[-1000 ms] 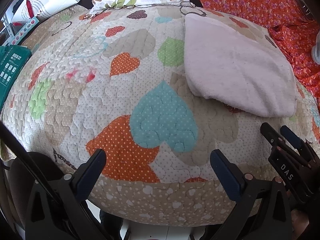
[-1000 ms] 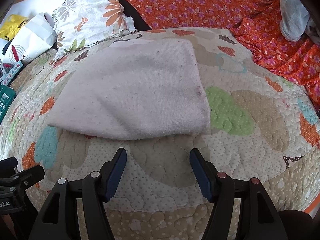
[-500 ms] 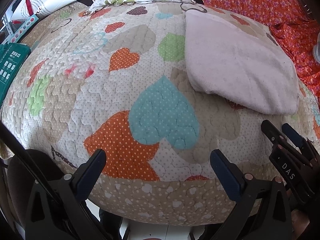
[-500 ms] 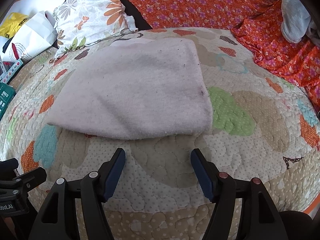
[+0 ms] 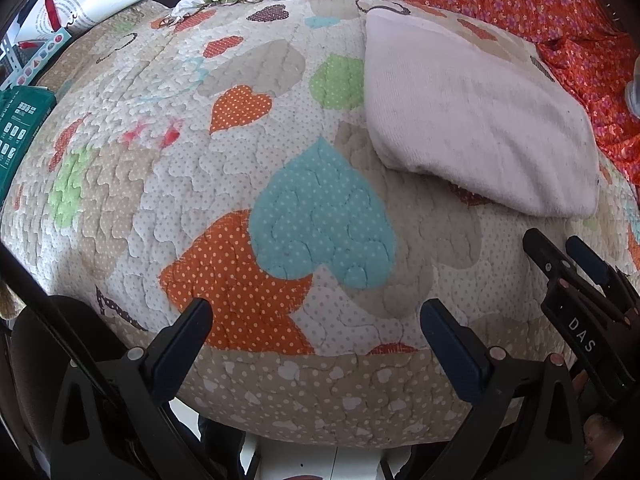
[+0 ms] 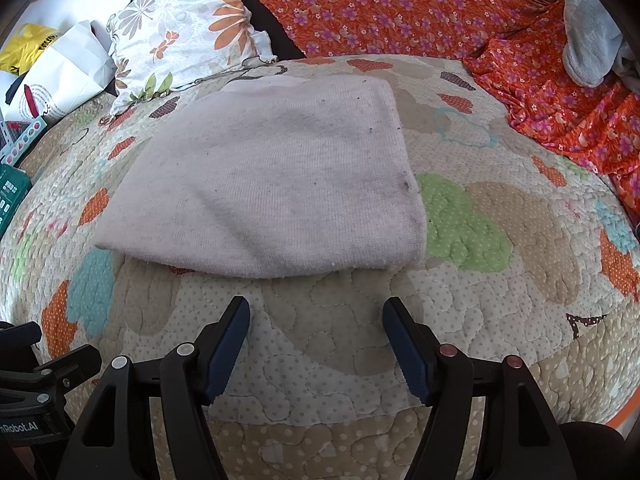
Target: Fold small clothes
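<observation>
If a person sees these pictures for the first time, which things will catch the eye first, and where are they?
First comes the pale pink folded cloth, lying flat on the heart-patterned quilt, just beyond the open right gripper. In the left wrist view, a big turquoise heart patch sits ahead of the open left gripper, which holds nothing. Behind the quilt, an orange floral fabric fills the far side.

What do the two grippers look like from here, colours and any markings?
Both are black plastic clamp-style frames with two angled fingers faced in dark blue pads, with round metal rivets at the pivots. The left gripper shows "nRobot.AI" lettering in the right view; the right gripper shows "DAS" in the left view.
</observation>
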`<move>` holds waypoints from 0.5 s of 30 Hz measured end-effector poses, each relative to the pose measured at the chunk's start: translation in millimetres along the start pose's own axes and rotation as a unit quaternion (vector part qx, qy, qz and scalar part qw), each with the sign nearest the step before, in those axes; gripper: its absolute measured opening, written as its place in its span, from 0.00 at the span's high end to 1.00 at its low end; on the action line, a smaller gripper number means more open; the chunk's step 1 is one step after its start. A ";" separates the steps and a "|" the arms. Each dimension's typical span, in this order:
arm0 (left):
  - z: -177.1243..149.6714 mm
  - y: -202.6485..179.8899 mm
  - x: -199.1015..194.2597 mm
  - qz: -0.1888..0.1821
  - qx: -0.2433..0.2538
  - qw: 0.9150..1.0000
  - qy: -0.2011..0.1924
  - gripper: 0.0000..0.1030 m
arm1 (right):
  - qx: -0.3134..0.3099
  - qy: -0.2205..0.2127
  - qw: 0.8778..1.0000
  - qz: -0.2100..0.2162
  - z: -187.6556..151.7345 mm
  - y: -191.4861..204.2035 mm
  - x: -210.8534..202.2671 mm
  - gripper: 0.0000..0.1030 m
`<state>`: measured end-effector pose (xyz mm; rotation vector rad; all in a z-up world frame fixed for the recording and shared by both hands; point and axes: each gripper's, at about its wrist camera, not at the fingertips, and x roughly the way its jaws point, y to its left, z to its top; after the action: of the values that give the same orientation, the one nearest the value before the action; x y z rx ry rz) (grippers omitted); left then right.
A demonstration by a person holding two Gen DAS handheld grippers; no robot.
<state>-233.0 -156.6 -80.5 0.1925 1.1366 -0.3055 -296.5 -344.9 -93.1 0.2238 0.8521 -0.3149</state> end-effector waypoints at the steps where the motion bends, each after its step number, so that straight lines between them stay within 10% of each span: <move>1: 0.0 0.0 0.1 0.000 0.000 1.000 0.000 0.00 | 0.000 0.000 1.000 0.000 -0.1 0.1 0.0 0.28; 15: -1.1 0.4 3.1 0.000 0.002 1.000 0.007 0.00 | 0.000 0.000 1.000 0.000 -0.1 0.5 0.0 0.27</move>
<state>-232.7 -156.4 -83.7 0.1989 1.1496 -0.3072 -296.4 -344.4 -93.1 0.2240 0.8520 -0.3157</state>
